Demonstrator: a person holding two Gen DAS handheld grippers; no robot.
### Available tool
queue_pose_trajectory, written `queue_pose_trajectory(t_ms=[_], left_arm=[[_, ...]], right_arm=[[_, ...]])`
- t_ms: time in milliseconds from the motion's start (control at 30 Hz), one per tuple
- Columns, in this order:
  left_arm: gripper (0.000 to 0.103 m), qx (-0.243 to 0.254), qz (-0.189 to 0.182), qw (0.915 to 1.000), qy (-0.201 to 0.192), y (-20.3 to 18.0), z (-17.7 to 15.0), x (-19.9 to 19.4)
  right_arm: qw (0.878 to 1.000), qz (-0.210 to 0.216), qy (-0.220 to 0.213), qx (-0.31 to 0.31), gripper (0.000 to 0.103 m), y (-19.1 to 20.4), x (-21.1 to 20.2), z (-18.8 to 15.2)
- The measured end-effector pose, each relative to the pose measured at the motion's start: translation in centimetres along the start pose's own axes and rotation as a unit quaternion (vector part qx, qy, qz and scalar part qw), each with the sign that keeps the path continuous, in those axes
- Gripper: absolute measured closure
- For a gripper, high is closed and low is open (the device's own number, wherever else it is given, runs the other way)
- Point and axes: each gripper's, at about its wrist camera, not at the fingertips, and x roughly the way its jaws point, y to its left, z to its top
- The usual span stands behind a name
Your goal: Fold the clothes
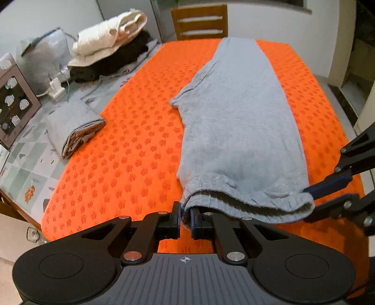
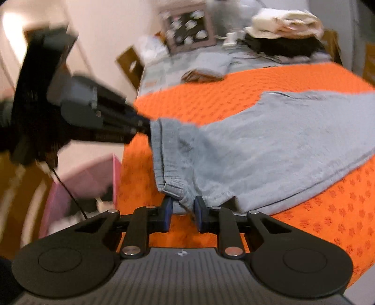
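Grey sweatpants (image 1: 236,122) lie lengthwise on the orange mat (image 1: 131,150), folded leg on leg, waistband nearest me. My left gripper (image 1: 185,217) is shut on the left corner of the waistband. My right gripper (image 1: 309,191) enters from the right and pinches the waistband's other corner. In the right wrist view the right gripper (image 2: 183,208) is shut on the bunched waistband of the sweatpants (image 2: 269,150), and the left gripper (image 2: 147,127) holds the far corner. The waistband is raised a little off the orange mat (image 2: 304,213).
A folded grey garment (image 1: 75,126) lies at the mat's left edge. Behind it are a pile of cream and black clothes (image 1: 110,44), a white charger (image 1: 56,88) and a framed picture (image 1: 14,103). A wooden chair (image 1: 199,22) stands at the table's far end.
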Motion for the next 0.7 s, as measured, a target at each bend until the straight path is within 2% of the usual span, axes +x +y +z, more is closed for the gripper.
queue_pose_trajectory(t_ms=[133, 167, 200, 267, 333, 400, 467, 600, 667, 700], left_arm=[[0.09, -0.014, 0.001, 0.9999, 0.01, -0.1, 3.9, 1.1], [0.09, -0.019, -0.001, 0.9998, 0.008, -0.1, 4.9, 1.3], [0.087, -0.023, -0.002, 0.9997, 0.0, -0.2, 5.9, 1.5], [0.069, -0.036, -0.005, 0.9992, -0.019, 0.0, 7.6, 1.6], [0.058, -0.05, -0.011, 0.9978, -0.042, 0.5, 9.0, 1.2], [0.056, -0.062, -0.022, 0.9956, -0.067, 1.2, 9.8, 0.5], [0.055, -0.058, -0.04, 0.9942, -0.081, 2.0, 9.9, 0.1], [0.055, -0.035, -0.077, 0.9937, -0.073, 3.3, 8.2, 0.5], [0.054, -0.024, -0.096, 0.9929, -0.066, 4.1, 6.9, 0.9], [0.055, -0.019, -0.105, 0.9922, -0.064, 4.4, 6.2, 1.1]], right_arm=[[0.994, 0.036, -0.031, 0.097, 0.08, -5.5, -1.3, 1.6], [0.992, 0.04, -0.036, 0.118, 0.088, -6.7, -1.5, 1.8], [0.988, 0.043, -0.042, 0.139, 0.088, -8.0, -1.6, 2.0], [0.982, 0.038, -0.049, 0.178, 0.088, -10.4, -1.6, 2.5], [0.979, 0.021, -0.052, 0.195, 0.086, -12.1, -1.7, 2.7], [0.978, 0.001, -0.056, 0.2, 0.085, -12.9, -1.8, 2.8], [0.977, -0.012, -0.067, 0.203, 0.085, -13.1, -2.2, 2.6], [0.977, -0.028, -0.075, 0.198, 0.066, -12.1, -2.2, 2.2], [0.977, -0.031, -0.077, 0.194, 0.065, -11.2, -2.0, 2.0], [0.978, -0.033, -0.075, 0.193, 0.061, -10.6, -1.9, 1.9]])
